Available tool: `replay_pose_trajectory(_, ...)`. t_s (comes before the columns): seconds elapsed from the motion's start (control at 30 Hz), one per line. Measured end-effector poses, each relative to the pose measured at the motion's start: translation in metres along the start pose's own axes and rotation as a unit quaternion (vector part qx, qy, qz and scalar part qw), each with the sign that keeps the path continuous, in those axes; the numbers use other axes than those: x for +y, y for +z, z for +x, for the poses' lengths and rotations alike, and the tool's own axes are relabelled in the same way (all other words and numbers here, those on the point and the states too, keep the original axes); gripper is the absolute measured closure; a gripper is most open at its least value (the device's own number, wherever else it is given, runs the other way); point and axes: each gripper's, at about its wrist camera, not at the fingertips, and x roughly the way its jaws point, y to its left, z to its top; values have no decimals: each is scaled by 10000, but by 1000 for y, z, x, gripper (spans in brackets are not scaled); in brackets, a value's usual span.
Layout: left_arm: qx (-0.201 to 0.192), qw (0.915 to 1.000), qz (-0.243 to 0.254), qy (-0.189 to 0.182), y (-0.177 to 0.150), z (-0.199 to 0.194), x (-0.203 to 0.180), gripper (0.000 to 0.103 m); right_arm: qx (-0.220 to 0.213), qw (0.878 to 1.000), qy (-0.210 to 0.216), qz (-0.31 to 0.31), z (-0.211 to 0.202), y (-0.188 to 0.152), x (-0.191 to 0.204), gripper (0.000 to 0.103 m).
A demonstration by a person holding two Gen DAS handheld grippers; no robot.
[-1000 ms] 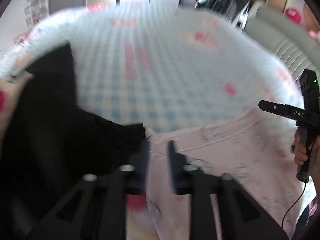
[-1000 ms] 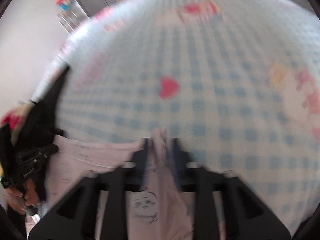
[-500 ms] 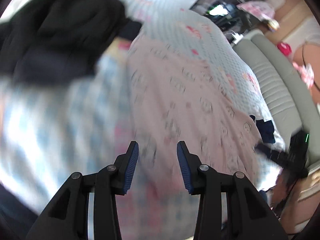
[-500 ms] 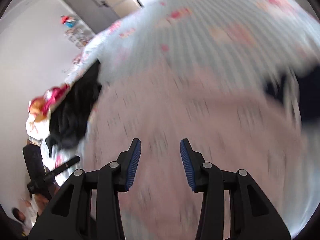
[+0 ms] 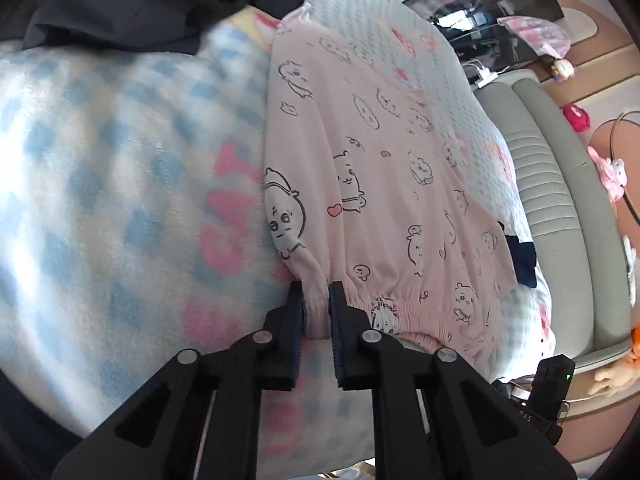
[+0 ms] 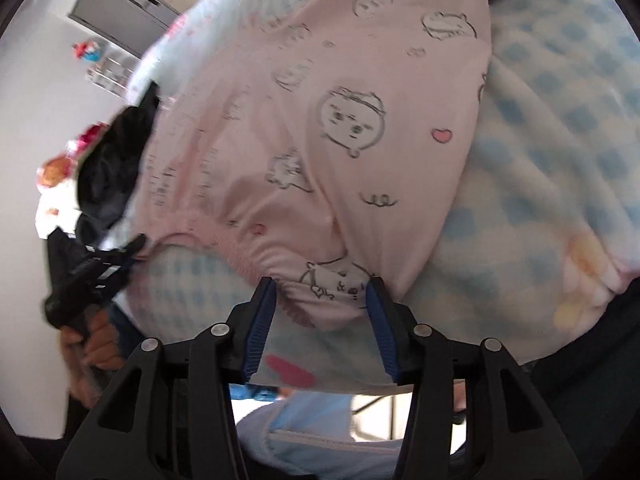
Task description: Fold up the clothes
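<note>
On the checked blanket (image 5: 120, 168), left hand-held gripper (image 5: 317, 312) closing on pink garment's (image 5: 384, 184) waistband, right (image 6: 322, 312) agape.

The left gripper (image 5: 316, 308) points steeply down, and its jaws are closing – a pink elastic hem sits between the blue pads, which already pinch it from both sides. In the right wrist view this same gripper shows at the left edge, held by a hand (image 6: 94, 344) wrapped around the black handle. The right gripper (image 6: 322, 304) also tilts down; its jaws stand apart, about half wide, with the gathered hem lying between the two pads – they do not press on it
</note>
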Motion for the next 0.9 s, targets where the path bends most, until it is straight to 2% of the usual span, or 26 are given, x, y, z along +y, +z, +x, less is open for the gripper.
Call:
replay_pose_trajectory(0.1,98,9994,184,277,-2,-1,-3,92,-89,9999,-120,50,-6,-1,-3,62)
replay_pose_trajectory(0.2,317,9988,179,331,-2,-3,1,92,-122,9996,-214,139,-12,2,-10,62)
replay_pose_trajectory(0.23,400,9983,199,370,1,-3,1,88,-143,9996,-173,192,-15,2,-13,61)
replay_pose_trajectory(0.27,443,9981,187,397,4,-6,0,88,-199,9995,-130,209,-20,5,-14,55)
replay_pose_trajectory(0.33,228,9981,302,483,10,-20,-9,86,-344,9992,-94,170,-32,11,-16,48)
replay_pose_trajectory(0.43,-228,9950,705,662,25,-41,-34,86,-631,9977,-218,137,-51,40,-27,48)
replay_pose_trajectory(0.5,-385,9923,1077,482,43,-42,-59,86,-823,9961,-305,123,-65,60,-35,48)
replay_pose_trajectory(0.6,-319,9857,1645,170,72,-17,-105,78,-1135,9923,-254,420,-75,103,-54,48)
replay_pose_trajectory(0.73,104,9695,2449,-78,99,51,-177,77,-1319,9863,26,986,-70,159,-83,50)
replay_pose_trajectory(0.77,200,9644,2634,-131,104,70,-195,77,-1330,9848,87,1110,-67,168,-89,56)
replay_pose_trajectory(0.83,375,9541,2966,-197,111,106,-229,77,-1346,9815,192,1348,-60,185,-99,60)
replay_pose_trajectory(0.9,414,9454,3225,-231,114,135,-259,77,-1271,9835,220,1271,-52,193,-94,67)
